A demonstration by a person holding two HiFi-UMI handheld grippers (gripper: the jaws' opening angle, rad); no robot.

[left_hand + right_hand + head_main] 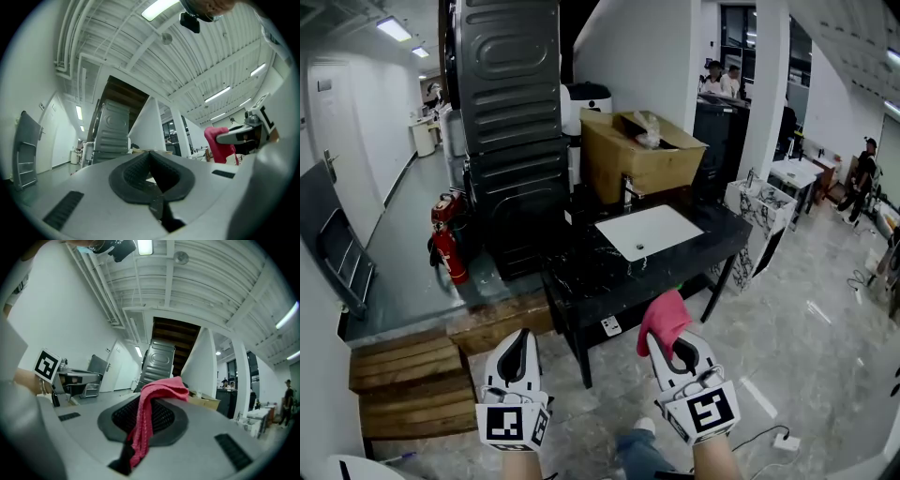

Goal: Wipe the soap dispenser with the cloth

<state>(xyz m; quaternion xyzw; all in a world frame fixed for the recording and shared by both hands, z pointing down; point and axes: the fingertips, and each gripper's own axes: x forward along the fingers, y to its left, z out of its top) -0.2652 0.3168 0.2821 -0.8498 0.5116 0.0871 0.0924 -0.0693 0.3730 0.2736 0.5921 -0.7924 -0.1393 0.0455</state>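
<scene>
My right gripper (668, 339) is shut on a pink cloth (663, 319), which bunches over its fingertips and hangs down between the jaws (143, 427). My left gripper (521, 352) is shut with nothing in it; its dark pads (140, 171) meet. Both are held low over the floor, in front of a black counter (600, 281) with a white sink (648, 231) and a faucet (628, 192). I cannot pick out a soap dispenser in any view. In the left gripper view the right gripper with the cloth (216, 143) shows at the right.
A cardboard box (642, 155) stands behind the sink, beside a tall dark metal appliance (511, 122). A red fire extinguisher (448, 246) and wooden steps (408, 380) are at the left. A power strip with a cable (786, 441) lies at the right. People stand far back.
</scene>
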